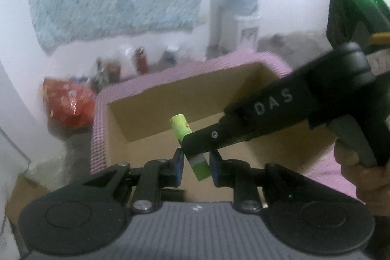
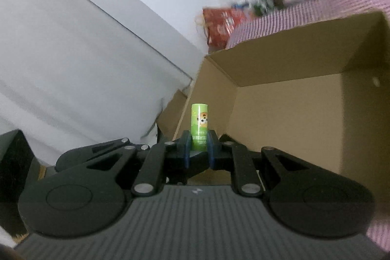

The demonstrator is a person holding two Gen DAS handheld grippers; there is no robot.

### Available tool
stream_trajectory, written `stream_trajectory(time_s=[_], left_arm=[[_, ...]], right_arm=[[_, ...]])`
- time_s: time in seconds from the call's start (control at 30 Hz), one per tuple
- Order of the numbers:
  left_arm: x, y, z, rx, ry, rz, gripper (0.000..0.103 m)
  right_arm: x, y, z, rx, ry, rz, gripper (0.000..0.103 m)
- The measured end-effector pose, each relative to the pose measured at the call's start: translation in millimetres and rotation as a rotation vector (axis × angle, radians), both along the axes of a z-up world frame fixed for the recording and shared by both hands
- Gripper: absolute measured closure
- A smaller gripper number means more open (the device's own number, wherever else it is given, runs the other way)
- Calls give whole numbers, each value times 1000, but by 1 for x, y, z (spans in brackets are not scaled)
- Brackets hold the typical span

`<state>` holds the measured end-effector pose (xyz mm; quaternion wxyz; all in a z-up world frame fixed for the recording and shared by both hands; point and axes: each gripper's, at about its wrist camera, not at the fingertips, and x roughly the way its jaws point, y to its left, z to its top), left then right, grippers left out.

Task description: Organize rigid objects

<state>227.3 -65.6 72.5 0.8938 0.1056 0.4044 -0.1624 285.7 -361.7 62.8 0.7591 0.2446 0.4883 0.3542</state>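
You have one green tube, printed with a cartoon face, and it sits centre frame in the right wrist view, upright between the blue pads of your right gripper, whose jaws are closed narrow on its lower half. In the left wrist view the same tube leans across the middle of the frame, its bottom end hanging between the jaws of your left gripper. Those jaws stand a little wider than the tube, and I cannot tell whether either pad touches it.

My reading is a hand-over or a two-handed steadying just above the one open cardboard box, so the tube can go in without tipping. The box fills the right half of the right view, and the part of its floor that shows is bare.

The box rests on a pink checked cloth. Beyond it, upper middle, at least three blurred bottles and one red bag stand.
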Motion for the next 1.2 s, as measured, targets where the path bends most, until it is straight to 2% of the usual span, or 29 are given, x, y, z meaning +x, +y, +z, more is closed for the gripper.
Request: stream_trajectory(time_s=[0.07, 0.13, 0.23, 0.3, 0.47, 0.6, 0.7, 0.93, 1.07, 1.2], left_arm=[[29, 4, -13, 22, 59, 33, 80], [51, 6, -25, 83, 88, 52, 80], [70, 12, -43, 129, 129, 77, 70], [74, 15, -48, 143, 134, 100, 70], [65, 27, -38, 70, 120, 105, 65], [52, 31, -19, 24, 71, 107, 61], [34, 33, 0, -26, 46, 97, 59], [-25, 38, 37, -105, -43, 62, 54], [-67, 35, 43, -165, -65, 20, 50], [-103, 22, 27, -213, -38, -44, 48]], right_arm=[[30, 14, -13, -13, 63, -2, 90], [52, 34, -25, -22, 120, -14, 90], [81, 50, -50, -20, 204, -41, 88], [91, 60, -64, -12, 246, -46, 88], [86, 56, -75, 10, 305, -69, 85], [67, 37, -59, 40, 281, -71, 85], [53, 14, -41, 81, 248, -79, 80], [-17, -69, 19, 181, 120, -100, 78], [-67, -119, 37, 209, 44, -120, 74], [-116, -151, 26, 178, -1, -169, 71]])
